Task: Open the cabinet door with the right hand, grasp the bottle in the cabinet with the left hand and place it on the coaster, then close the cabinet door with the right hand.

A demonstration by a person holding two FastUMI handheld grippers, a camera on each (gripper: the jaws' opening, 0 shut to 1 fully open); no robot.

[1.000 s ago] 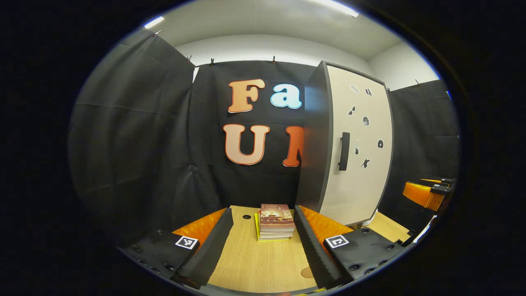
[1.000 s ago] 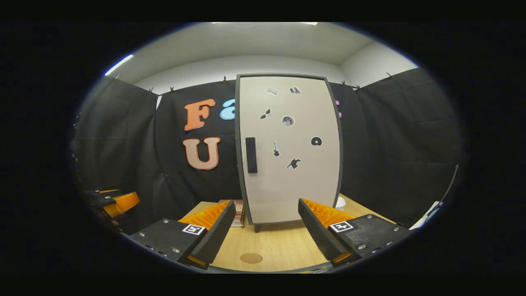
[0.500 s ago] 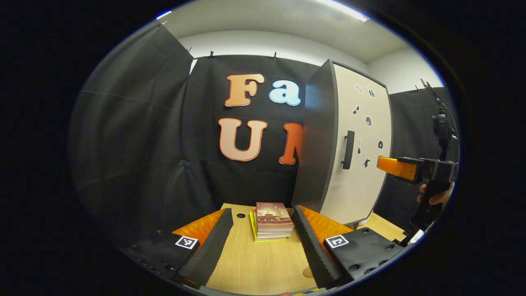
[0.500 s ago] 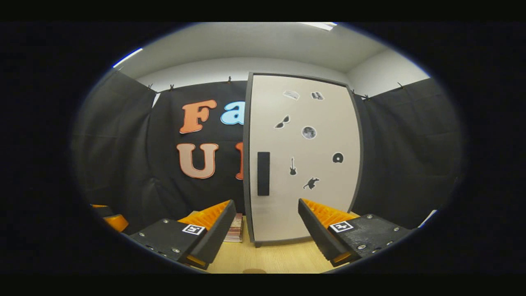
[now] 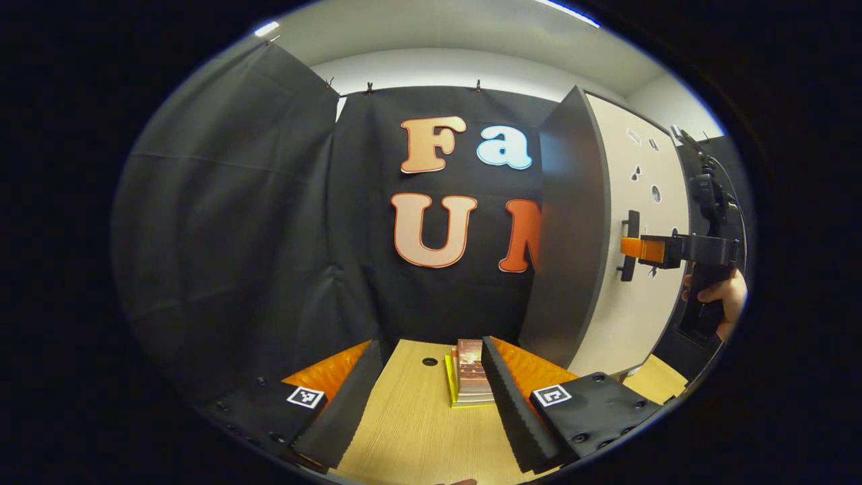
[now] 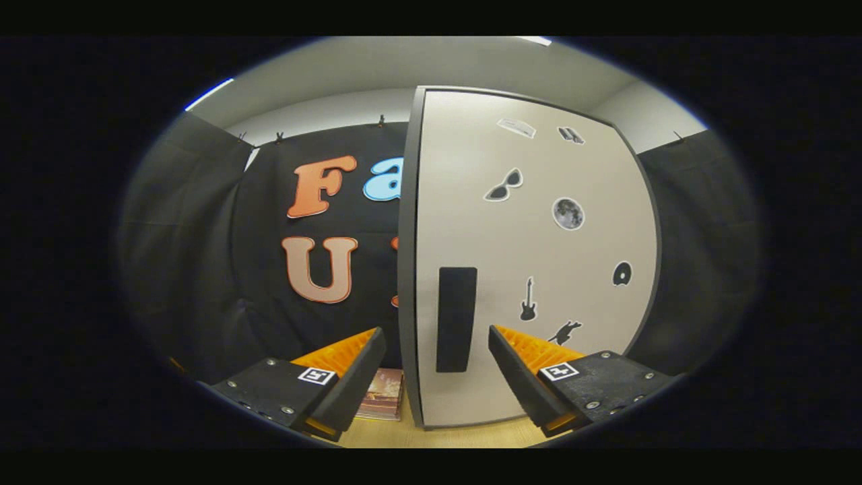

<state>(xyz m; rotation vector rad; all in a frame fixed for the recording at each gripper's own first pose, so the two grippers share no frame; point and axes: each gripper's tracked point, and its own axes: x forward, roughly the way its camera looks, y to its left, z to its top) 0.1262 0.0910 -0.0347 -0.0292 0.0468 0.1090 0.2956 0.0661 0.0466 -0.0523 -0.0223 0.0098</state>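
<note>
Left gripper point(image 5: 431, 397) hangs with its fingers spread wide and nothing between them, low over the table point(image 5: 411, 438), probably parked there until the cabinet is opened and the bottle can be reached. In the left gripper view a stack of books point(image 5: 468, 380) lies just ahead, seen between the fingertips, and the cabinet point(image 5: 572, 242) rises ahead and to the right, its dark side turned toward this tool. Farther right, the right gripper point(image 5: 636, 248), held by a hand point(image 5: 720, 296), reaches in level at the door's handle point(image 5: 630, 244); its tips appear right at the handle, but whether they touch it cannot be told from here. The bottle is presumably inside, behind the shut door point(image 5: 643, 222), and the coaster is not made out. In the right gripper view the right gripper point(image 6: 436, 357) is likewise released, fingers apart and empty, aimed straight at the door point(image 6: 532, 256) so that the handle point(image 6: 456, 318) stands upright just ahead, in the gap between the two fingers, slightly left of middle. That alignment suggests the tool is being lined up to close on the handle and pull. The door looks flush with the cabinet, so opening appears not yet begun. Books point(image 6: 384, 397) show low to the left, beyond the left finger.
</note>
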